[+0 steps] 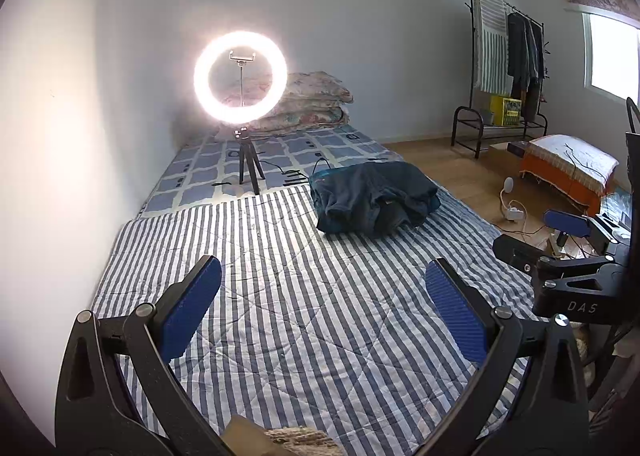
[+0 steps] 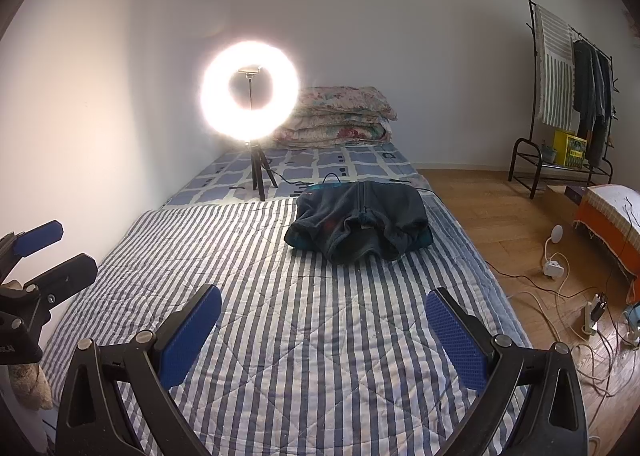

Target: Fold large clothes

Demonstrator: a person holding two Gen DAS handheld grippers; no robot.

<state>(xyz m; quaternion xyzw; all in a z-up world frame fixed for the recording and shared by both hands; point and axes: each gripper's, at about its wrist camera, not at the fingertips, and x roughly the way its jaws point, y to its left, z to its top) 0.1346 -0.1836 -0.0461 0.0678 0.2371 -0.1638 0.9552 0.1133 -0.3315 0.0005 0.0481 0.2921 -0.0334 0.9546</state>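
A dark blue fleece jacket (image 1: 374,197) lies in a folded heap on the blue-and-white striped quilt (image 1: 304,296), towards its far right part; it also shows in the right wrist view (image 2: 360,221). My left gripper (image 1: 323,304) is open and empty, held above the near part of the quilt, well short of the jacket. My right gripper (image 2: 323,330) is open and empty too, above the quilt (image 2: 304,316) and short of the jacket. The right gripper also shows at the right edge of the left wrist view (image 1: 540,238), and the left gripper at the left edge of the right wrist view (image 2: 52,252).
A lit ring light on a small tripod (image 1: 241,79) stands on the checked sheet behind the quilt, with folded floral bedding (image 1: 308,103) behind it. On the wooden floor to the right are cables and a power strip (image 2: 556,268), an orange bench (image 1: 568,167) and a clothes rack (image 1: 508,59).
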